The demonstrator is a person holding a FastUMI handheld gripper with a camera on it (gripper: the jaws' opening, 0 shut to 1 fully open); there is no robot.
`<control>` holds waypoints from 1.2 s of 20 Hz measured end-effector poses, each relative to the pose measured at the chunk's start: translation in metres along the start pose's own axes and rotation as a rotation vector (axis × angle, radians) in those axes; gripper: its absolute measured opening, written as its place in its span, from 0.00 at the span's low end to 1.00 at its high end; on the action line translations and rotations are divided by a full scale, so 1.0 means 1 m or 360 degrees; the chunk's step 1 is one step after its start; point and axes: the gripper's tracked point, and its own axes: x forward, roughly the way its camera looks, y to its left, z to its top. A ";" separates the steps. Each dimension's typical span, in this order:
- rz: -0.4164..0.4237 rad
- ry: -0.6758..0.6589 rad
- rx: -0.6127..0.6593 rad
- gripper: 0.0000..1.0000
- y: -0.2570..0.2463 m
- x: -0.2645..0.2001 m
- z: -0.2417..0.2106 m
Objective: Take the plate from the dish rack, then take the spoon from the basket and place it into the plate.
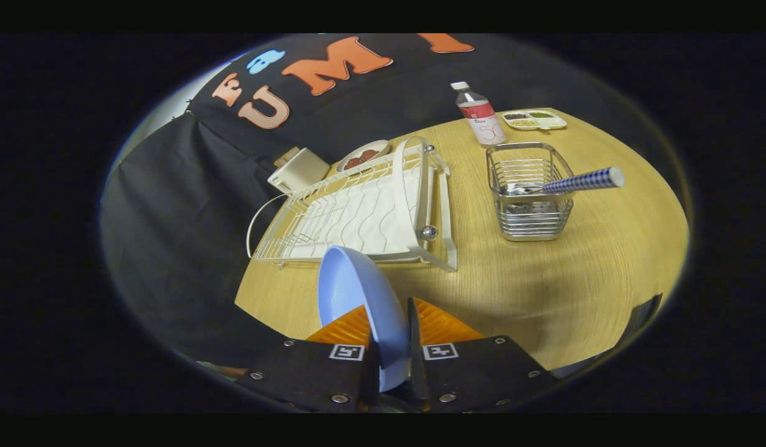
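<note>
Gripper view: my claw (392, 338) is clamped on the light blue plate (358, 298), both fingers (349, 326) pressing its rim from either side, so the plate stands on edge between them and rises up ahead of me. It hangs over the near edge of the round wooden table (575, 279), clear of the white wire dish rack (358, 211), which sits just beyond the plate with its white drip tray under it. To the right of the rack, well apart from me, stands the metal wire basket (531, 192). The spoon (569, 182) lies in it, its blue-and-white checked handle sticking out over the basket's right rim. Beyond the basket I see a bottle (479, 115) with a red label and a small divided snack tray (535, 119) beside it
</note>
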 end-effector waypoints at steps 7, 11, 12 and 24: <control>0.0042 -0.0006 0.0197 0.20 -0.015 0.016 -0.016; 0.0007 -0.0046 0.0215 0.20 -0.023 0.029 -0.022; -0.0023 -0.0060 0.0210 0.23 -0.028 0.031 -0.022; -0.0539 -0.0590 -0.0241 0.76 -0.087 -0.004 0.038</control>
